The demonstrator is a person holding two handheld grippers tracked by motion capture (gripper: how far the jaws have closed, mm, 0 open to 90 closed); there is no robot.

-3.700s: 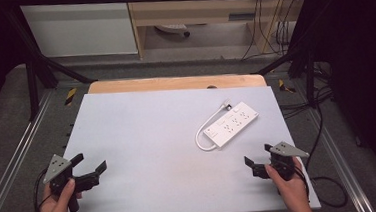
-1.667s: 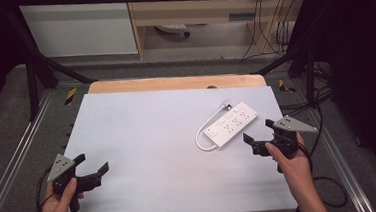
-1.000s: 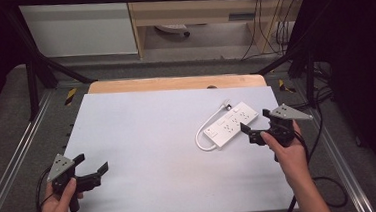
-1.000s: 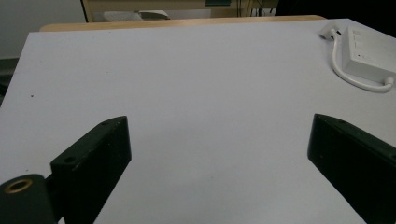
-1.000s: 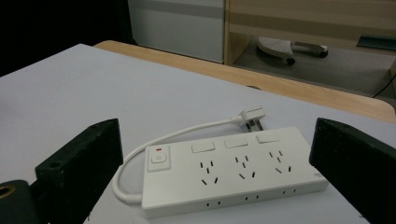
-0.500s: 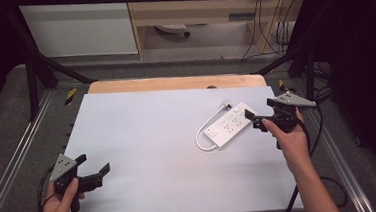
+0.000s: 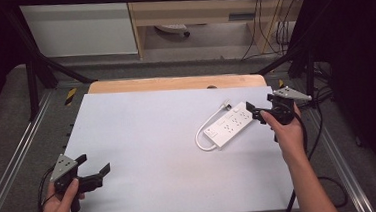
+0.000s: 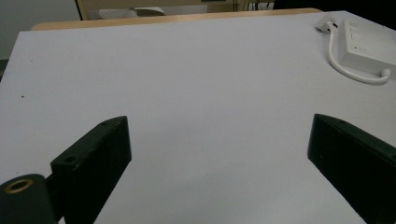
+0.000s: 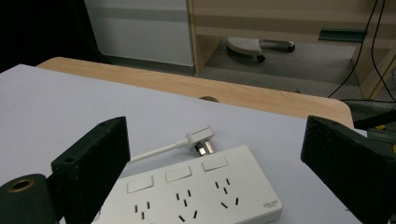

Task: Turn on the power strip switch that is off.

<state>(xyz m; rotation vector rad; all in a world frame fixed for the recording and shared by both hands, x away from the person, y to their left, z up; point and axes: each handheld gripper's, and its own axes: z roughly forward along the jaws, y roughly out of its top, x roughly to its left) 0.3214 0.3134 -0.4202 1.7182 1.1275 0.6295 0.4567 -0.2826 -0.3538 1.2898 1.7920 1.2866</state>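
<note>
Power strip (image 7: 231,125) sits on the right half of the tabletop (image 7: 143,134), lying flat, sockets up. Its long axis runs diagonal, from the near-left end where the cable loops out to the far-right end by the person's right hand. Right gripper (image 7: 257,115) is right at that far-right end, jaws spread wide and holding nothing. In the right gripper view the strip (image 9: 196,196) lies low between the two black jaws, just ahead of them, its short end edge toward the right jaw. Can't tell if a jaw tip touches it yet. My guess: the next move is a close across the strip's end, so the jaws need to straddle its width, not its length.

Left gripper (image 7: 93,177) is well apart, at the near-left corner of the tabletop, jaws also wide open and empty. From its view the strip (image 8: 369,44) is far off at upper right. So right hand is much nearer.

Materials: strip is a white, hard, glossy plastic slab w/ rounded corners, three rocker switches above three socket groups. Its white cord (image 7: 203,135) curls in a loop around the near-left end and runs along the far side to a flat angled plug (image 9: 198,140) w/ metal pins. Tabletop is matte pale grey sheet over a wooden board (image 7: 174,83), which shows along the far edge.
</note>
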